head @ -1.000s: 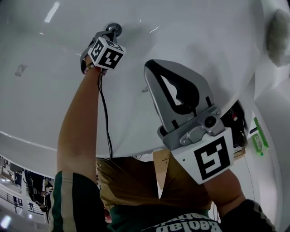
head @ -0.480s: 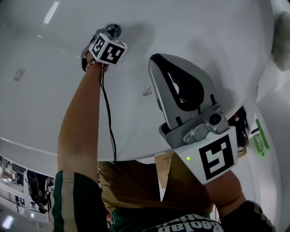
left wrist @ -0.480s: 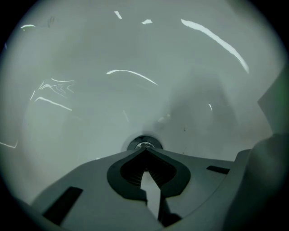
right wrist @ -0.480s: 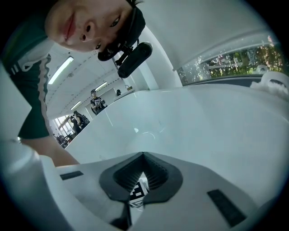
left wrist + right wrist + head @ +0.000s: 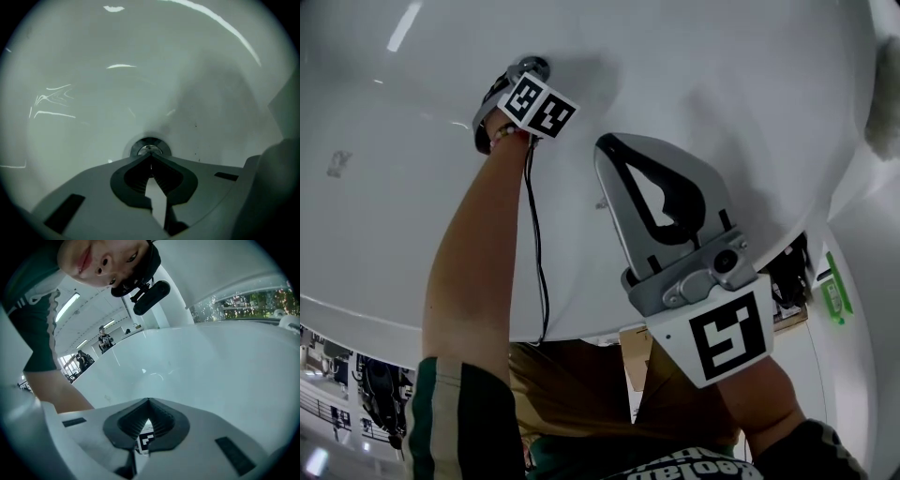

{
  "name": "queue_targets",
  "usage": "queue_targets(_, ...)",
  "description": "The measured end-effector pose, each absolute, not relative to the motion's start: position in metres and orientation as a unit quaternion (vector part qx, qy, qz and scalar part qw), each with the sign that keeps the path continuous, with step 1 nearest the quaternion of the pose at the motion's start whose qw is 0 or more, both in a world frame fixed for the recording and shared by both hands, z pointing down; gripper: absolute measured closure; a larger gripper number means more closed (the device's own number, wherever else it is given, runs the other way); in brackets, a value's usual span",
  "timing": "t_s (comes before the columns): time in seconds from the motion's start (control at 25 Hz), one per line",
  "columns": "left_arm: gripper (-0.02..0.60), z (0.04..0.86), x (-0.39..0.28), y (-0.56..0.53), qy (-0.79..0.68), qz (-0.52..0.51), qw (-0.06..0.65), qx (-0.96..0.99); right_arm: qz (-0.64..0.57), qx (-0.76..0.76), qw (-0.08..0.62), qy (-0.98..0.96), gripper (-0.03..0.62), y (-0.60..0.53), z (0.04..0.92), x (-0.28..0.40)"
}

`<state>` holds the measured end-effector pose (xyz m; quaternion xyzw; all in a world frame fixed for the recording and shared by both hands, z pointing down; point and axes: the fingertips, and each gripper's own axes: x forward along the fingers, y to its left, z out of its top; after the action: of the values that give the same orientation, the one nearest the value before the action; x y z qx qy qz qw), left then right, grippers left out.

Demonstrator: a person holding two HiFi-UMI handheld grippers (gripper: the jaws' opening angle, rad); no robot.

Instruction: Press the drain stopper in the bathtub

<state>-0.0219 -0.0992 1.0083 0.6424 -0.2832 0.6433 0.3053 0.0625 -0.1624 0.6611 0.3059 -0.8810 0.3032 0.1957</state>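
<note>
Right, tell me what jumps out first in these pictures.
The left gripper, jaws shut, reaches deep into the white tub, its tips right at the round metal stopper in the bottom. Nearer the person, the right gripper hangs over the tub, jaws shut on nothing.

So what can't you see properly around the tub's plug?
Left gripper view: the shut left gripper covers the near edge of the round metal drain stopper, so touching or pressing down cannot be told.
Head view: that gripper hides most of that stopper.
Right gripper view: the right gripper faces the white bathtub wall; no stopper shows.
</note>
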Motion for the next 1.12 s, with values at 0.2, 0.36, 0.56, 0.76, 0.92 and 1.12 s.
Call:
queue_targets(0.2,0.577,1.009,-0.018,-0.101,-0.323,0.641,0.314,0.621,0.305,0.293,0.198,-0.884,0.583,-0.159,0.663,0.064)
queue_targets(0.36,0.577,1.008,-0.020,-0.100,-0.336,0.627,0.323,0.623,0.304,0.296,0.195,-0.884,0.583,-0.161,0.662,0.064)
queue_targets(0.56,0.577,1.005,-0.019,-0.103,-0.322,0.625,0.329,0.630,0.290,0.296,0.199,-0.888,0.583,-0.160,0.661,0.065)
queue_targets(0.76,0.577,0.994,-0.023,-0.100,-0.320,0.626,0.312,0.639,0.288,0.306,0.205,-0.884,0.583,-0.163,0.657,0.065)
queue_targets(0.92,0.577,0.992,-0.030,-0.098,-0.321,0.626,0.329,0.630,0.283,0.311,0.213,-0.882,0.582,-0.164,0.656,0.063)
queue_targets(1.12,0.577,0.991,-0.028,-0.100,-0.309,0.621,0.334,0.638,0.279,0.308,0.212,-0.884,0.583,-0.164,0.654,0.061)
